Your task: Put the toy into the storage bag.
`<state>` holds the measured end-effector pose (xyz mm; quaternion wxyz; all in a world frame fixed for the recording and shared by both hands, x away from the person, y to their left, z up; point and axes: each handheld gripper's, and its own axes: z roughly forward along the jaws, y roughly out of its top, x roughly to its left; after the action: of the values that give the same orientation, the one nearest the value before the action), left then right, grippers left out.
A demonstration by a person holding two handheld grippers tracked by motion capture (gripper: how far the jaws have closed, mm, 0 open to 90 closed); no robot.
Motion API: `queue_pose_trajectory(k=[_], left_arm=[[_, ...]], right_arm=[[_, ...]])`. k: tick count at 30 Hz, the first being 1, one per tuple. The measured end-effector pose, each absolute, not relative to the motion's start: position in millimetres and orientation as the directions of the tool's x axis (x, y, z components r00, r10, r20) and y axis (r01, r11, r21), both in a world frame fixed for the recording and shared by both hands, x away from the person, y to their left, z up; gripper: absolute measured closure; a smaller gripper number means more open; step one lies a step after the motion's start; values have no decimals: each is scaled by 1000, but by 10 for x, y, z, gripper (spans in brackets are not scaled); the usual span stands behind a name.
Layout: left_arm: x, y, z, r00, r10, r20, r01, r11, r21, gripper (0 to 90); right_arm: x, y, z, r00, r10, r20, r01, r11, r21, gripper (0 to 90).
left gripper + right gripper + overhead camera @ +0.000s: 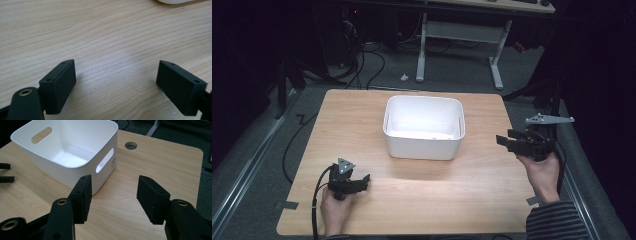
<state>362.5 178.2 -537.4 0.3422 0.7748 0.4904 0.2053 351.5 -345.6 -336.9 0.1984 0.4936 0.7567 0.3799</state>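
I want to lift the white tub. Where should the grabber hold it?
Probably the white tub's handle slot in its end wall facing the right gripper. Come from that side, one open jaw through the slot, one over the rim, pinching the thin wall.

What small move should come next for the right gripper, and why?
Probably ease the right gripper forward toward the white bin, lining up on its near wall by the handle slot. Its jaws stand open and hold nothing, the bin sits just ahead of them, and it looks empty. The left gripper rests low over bare table, farther from the bin.
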Motion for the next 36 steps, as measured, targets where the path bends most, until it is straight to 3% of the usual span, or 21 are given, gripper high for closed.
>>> queue_pose_trajectory(k=[11, 18, 36], left_arm=[[3625, 1775, -5375, 444, 896, -13, 617, -295, 730, 152], [3625, 1775, -5375, 443, 896, -13, 617, -295, 730, 152], [3625, 1775, -5374, 443, 896, -13, 617, -295, 730, 152]], right_arm=[[3322, -3482, -3385, -435, 899, 56, 590, 238, 771, 463], [3182, -3374, -3402, -444, 896, -26, 562, 301, 771, 468], [3107, -3453, -3757, -454, 889, 66, 586, 242, 773, 468]])
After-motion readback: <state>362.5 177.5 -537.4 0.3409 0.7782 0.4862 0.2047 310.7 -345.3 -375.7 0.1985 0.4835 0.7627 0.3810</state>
